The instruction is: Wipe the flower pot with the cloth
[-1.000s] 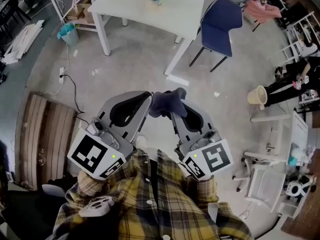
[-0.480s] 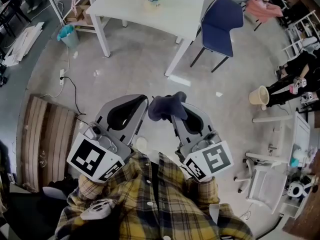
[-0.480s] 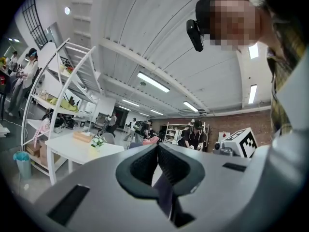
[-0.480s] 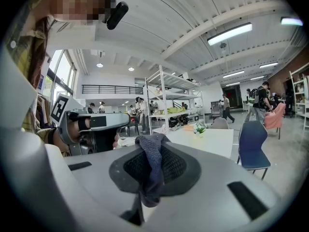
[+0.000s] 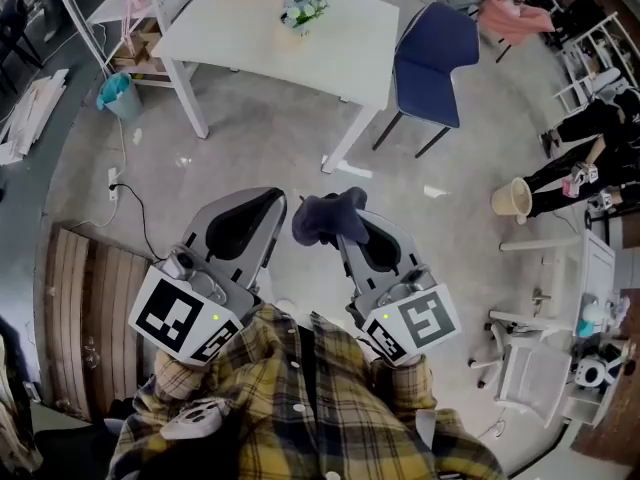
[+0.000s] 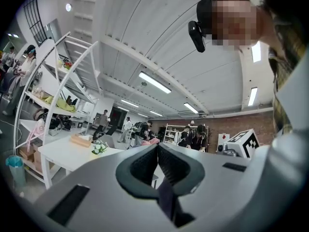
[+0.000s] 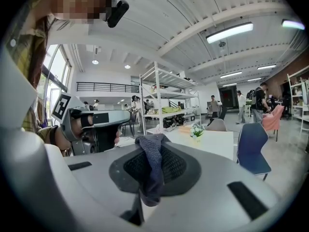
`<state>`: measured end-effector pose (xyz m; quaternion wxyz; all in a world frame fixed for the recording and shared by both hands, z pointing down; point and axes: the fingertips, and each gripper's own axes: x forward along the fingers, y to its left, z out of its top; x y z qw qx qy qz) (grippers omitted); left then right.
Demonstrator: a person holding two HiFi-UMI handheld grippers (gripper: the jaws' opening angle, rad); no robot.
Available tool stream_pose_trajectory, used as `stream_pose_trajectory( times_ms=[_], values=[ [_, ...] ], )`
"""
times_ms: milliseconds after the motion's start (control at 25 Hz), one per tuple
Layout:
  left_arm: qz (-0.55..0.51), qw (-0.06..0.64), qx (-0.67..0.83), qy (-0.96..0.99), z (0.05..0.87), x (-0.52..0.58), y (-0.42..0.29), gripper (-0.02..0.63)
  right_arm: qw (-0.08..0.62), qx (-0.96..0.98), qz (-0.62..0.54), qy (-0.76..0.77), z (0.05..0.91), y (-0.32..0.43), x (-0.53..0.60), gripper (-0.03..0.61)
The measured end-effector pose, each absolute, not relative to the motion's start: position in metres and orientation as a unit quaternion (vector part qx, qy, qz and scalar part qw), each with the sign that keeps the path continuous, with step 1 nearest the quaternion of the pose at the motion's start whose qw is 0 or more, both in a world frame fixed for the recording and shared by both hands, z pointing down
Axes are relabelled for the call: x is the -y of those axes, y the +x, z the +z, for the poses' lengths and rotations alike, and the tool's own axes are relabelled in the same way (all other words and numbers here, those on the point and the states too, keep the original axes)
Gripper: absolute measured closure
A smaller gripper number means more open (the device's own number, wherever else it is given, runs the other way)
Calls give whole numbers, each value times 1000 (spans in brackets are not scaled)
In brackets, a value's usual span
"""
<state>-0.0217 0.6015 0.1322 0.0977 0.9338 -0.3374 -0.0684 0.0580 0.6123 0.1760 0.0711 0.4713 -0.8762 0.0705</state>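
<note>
Centre frame: right gripper clamped on a dark blue cloth; left gripper beside it closed, empty. A small flower pot stands on the white table, top centre.

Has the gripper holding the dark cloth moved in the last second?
Yes. The right gripper, shut on the cloth, has come nearer the white table; the stretch of floor between them is shorter.

Bright ceiling strip lights, fisheye edges, sharp
</note>
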Motion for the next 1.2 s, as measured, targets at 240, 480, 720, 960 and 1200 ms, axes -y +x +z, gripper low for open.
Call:
stream_pose_trajectory(
  times_ms=[240,480,720,960,1200],
  values=[
    [-76,95,325,938,125,-528,-45,604,76,871,65,481,169,37,-540,563],
    [-75,90,322,940,126,-472,-75,604,74,863,63,496,169,16,-482,563],
    [-71,93,314,942,131,-436,-96,604,65,853,69,513,173,1,-446,563],
    [-64,100,302,946,140,-412,-98,604,65,845,78,525,180,1,-422,563],
    [-59,101,305,945,143,-369,-96,604,65,839,85,534,184,11,-380,563]
  ],
)
